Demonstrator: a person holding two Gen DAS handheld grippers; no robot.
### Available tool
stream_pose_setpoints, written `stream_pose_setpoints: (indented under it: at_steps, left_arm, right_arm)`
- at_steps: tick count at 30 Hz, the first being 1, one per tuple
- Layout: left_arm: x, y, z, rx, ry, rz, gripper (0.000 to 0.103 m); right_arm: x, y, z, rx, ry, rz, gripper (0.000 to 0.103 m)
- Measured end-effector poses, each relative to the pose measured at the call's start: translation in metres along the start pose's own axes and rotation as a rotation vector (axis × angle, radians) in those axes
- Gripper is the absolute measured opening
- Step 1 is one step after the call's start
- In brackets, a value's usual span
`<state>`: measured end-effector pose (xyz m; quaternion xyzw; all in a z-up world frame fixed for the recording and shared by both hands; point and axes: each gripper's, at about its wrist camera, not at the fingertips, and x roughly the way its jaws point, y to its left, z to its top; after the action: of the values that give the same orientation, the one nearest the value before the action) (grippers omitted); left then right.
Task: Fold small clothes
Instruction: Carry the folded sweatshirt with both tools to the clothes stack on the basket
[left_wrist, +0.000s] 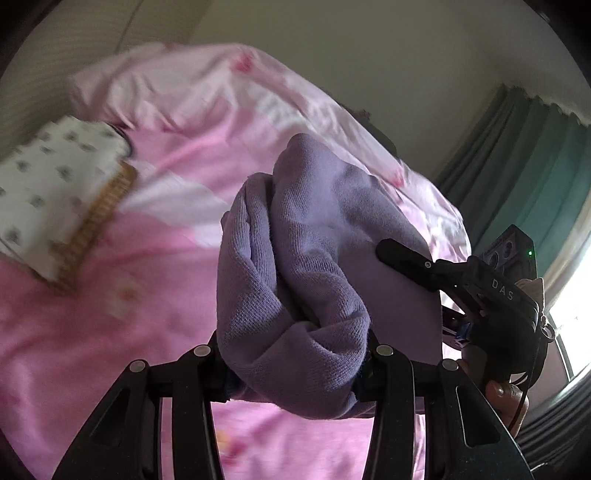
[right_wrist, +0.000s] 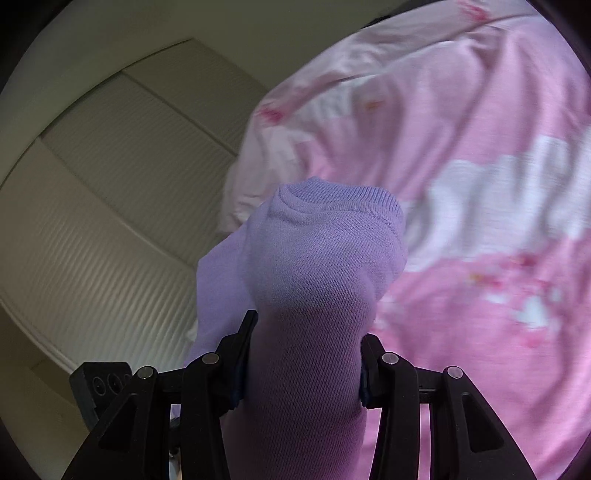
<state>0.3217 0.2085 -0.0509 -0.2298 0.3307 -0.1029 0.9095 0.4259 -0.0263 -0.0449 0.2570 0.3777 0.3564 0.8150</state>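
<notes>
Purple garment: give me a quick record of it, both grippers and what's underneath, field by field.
item: purple knit garment, bunched
left gripper: shut on the garment
right gripper: shut on the garment
garment position: held above the pink bedding, not spread flat
nearby: patterned white cloth on wicker basket, left wrist view
fold state: not visibly folded yet

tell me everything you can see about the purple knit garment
The purple knit garment is soft lilac cloth with a fine ribbed weave. It is bunched into thick folds and lifted clear of the pink bedsheet. The left claw pinches one bunched part, and the right claw is shut on another, where a rounded, seamed edge sticks up past the fingers. What kind of garment it is cannot be told.
</notes>
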Motion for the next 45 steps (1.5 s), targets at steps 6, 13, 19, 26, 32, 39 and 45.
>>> stream_pose_setpoints:
  at_steps: [6, 13, 19, 26, 32, 39, 45]
  left_arm:
    - [-0.060, 0.072, 0.056, -0.014, -0.082, 0.072, 0.045]
    - [-0.098, 0.166, 0.113, -0.055, -0.135, 0.162, 0.045]
    - [-0.088, 0.231, 0.134, -0.099, -0.139, 0.188, 0.045]
    - [-0.055, 0.275, 0.131, -0.120, -0.107, 0.215, 0.045]
    - [-0.037, 0.297, 0.121, -0.134, -0.086, 0.230, 0.048]
    - [-0.017, 0.322, 0.112, -0.178, -0.079, 0.206, 0.066]
    - [-0.022, 0.313, 0.113, -0.152, -0.117, 0.215, 0.065]
  right_arm:
    - [0.080, 0.080, 0.013, -0.041, 0.028, 0.099, 0.045]
    - [0.192, 0.151, 0.019, -0.077, 0.084, 0.175, 0.045]
    - [0.265, 0.167, 0.017, -0.083, 0.127, 0.174, 0.045]
    - [0.320, 0.156, 0.012, -0.090, 0.157, 0.111, 0.045]
    - [0.350, 0.130, -0.001, -0.048, 0.189, 0.081, 0.046]
    - [0.361, 0.116, -0.008, -0.092, 0.196, 0.025, 0.051]
    - [0.363, 0.117, -0.003, -0.106, 0.218, -0.003, 0.055]
